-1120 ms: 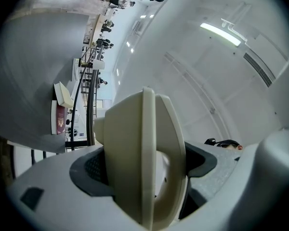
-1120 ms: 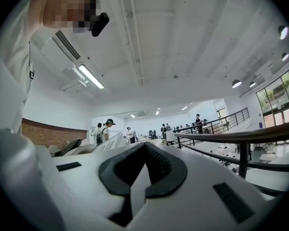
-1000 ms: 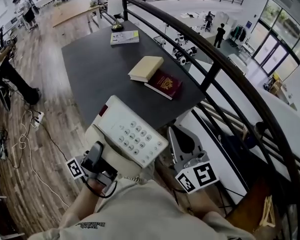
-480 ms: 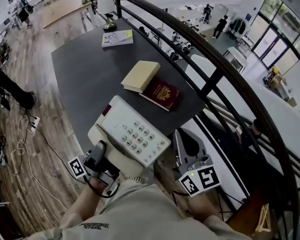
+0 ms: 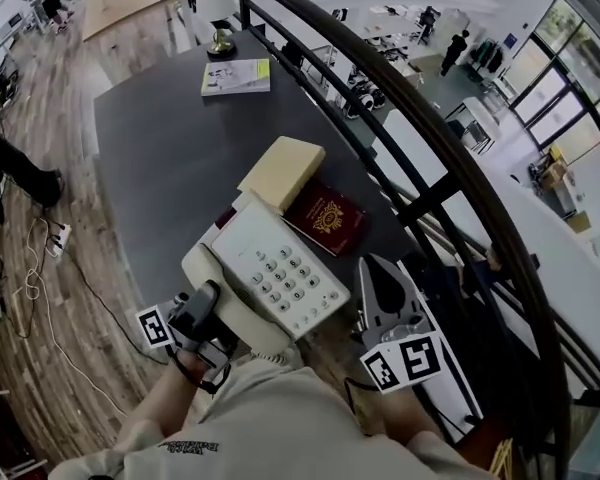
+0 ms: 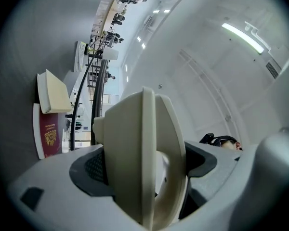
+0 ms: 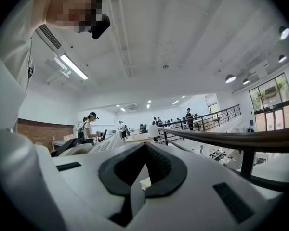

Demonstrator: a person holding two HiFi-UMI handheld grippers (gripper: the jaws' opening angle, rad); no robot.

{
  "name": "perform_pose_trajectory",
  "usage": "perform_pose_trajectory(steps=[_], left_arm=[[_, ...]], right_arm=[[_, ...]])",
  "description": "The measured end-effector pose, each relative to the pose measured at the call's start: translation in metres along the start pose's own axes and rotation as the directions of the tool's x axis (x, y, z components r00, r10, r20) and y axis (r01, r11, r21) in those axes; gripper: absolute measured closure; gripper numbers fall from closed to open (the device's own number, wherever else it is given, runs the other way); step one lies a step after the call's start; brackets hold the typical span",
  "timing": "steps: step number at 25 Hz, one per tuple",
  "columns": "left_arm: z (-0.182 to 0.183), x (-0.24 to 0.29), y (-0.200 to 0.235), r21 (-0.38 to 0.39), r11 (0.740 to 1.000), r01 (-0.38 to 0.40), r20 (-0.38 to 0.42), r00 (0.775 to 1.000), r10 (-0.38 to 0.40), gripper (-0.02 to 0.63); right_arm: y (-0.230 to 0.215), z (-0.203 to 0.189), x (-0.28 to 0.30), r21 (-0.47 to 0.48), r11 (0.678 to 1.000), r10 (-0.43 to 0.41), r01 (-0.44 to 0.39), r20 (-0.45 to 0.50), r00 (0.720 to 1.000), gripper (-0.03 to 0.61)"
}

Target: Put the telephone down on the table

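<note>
The fingers (image 6: 92,167) of the left gripper (image 5: 202,320) pinch the near end of the cream telephone (image 5: 275,273), whose body stands edge-on between them in the left gripper view. The telephone lies keypad up over the near edge of the dark tabletop (image 5: 160,148), partly overhanging it; whether it touches the surface cannot be told. The right gripper (image 5: 380,283) is just off the tabletop's near right corner, its fingers (image 7: 120,170) pressed together on nothing. Just beyond the telephone a cream book (image 5: 283,173) sits beside a red booklet (image 5: 325,218) near the right edge. A pale pamphlet (image 5: 236,76) lies at the far edge, and a dark railing (image 5: 430,138) runs along the right side.
</note>
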State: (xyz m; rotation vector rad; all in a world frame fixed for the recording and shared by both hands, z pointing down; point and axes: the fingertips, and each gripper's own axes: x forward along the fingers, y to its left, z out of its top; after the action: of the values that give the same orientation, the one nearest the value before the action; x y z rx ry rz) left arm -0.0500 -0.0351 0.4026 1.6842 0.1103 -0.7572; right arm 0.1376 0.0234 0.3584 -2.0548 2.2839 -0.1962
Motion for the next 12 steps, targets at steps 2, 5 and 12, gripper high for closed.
perform_pose_trajectory(steps=[2, 5, 12], left_arm=[[0.016, 0.016, 0.004, 0.002, 1.000, -0.005, 0.014, 1.000, 0.005, 0.181], [0.034, 0.035, 0.005, 0.019, 1.000, -0.001, 0.030, 1.000, 0.000, 0.181], [0.048, 0.053, -0.009, 0.090, 0.996, 0.015, 0.081, 0.997, -0.022, 0.181]], right_arm=[[-0.009, 0.016, 0.023, -0.005, 1.000, 0.008, -0.008, 0.022, 1.000, 0.577], [-0.019, 0.030, 0.048, -0.005, 1.000, 0.025, -0.025, 0.033, 0.999, 0.577], [-0.032, 0.043, 0.078, -0.015, 0.996, 0.085, -0.084, 0.039, 0.996, 0.577]])
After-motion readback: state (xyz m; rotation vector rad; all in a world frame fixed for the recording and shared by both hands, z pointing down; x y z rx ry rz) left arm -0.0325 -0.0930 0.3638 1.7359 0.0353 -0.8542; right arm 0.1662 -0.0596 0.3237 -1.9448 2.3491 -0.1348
